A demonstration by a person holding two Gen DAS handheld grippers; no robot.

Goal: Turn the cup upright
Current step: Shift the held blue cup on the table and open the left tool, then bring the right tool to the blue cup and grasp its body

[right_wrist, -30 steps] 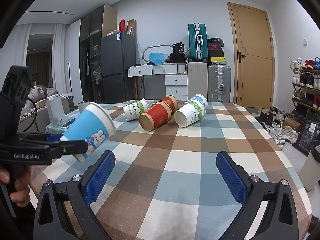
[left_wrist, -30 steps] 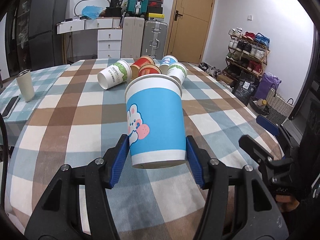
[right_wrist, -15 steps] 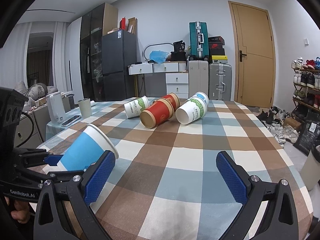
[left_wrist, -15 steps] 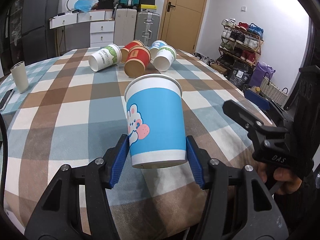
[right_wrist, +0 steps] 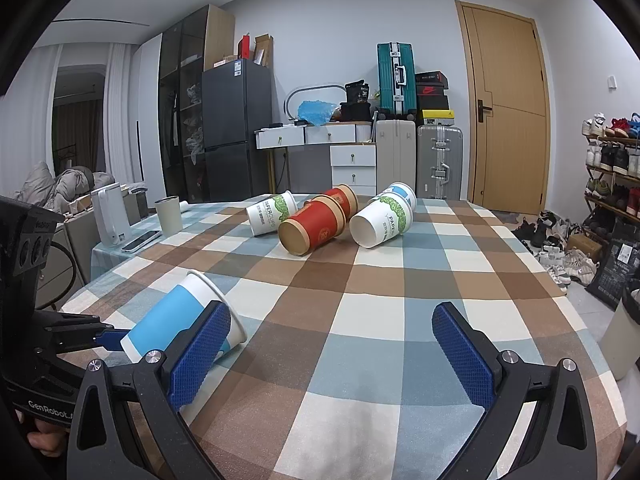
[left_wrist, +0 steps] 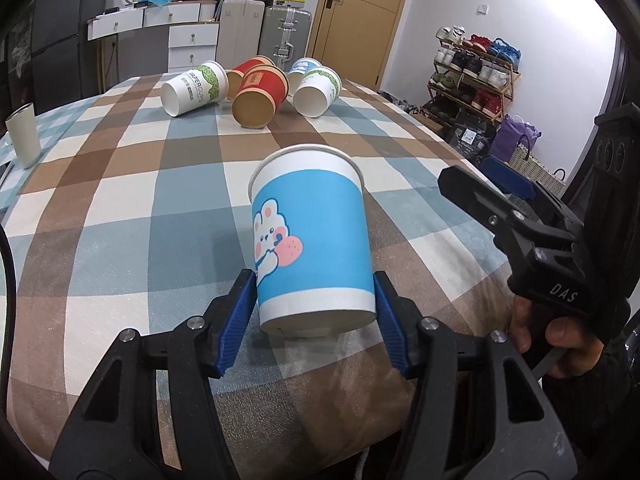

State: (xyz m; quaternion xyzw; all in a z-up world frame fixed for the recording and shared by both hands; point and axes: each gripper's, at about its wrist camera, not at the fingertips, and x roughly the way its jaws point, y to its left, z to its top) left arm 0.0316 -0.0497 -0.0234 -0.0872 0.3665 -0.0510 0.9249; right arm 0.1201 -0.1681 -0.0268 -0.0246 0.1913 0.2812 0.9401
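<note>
Left gripper [left_wrist: 314,312] clamps the tilted blue bunny paper cup [left_wrist: 310,240].
Right gripper [right_wrist: 330,354] gapes wide, holding nothing, lower centre over the checked tablecloth [right_wrist: 360,300].

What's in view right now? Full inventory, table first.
blue cup: 1, blue with bunny print, tilted in left tongs near table's front edge
white cups: 2, white with green print, on their sides, far end
red cups: 2, red, on their sides, far end
pale-blue cup: 1, on its side behind the white one
tumbler: 1, cream, upright, side table
phone: 1, by tumbler
table: 1, plaid cloth
left tongs: shut on blue cup
right tongs: open, empty
</note>
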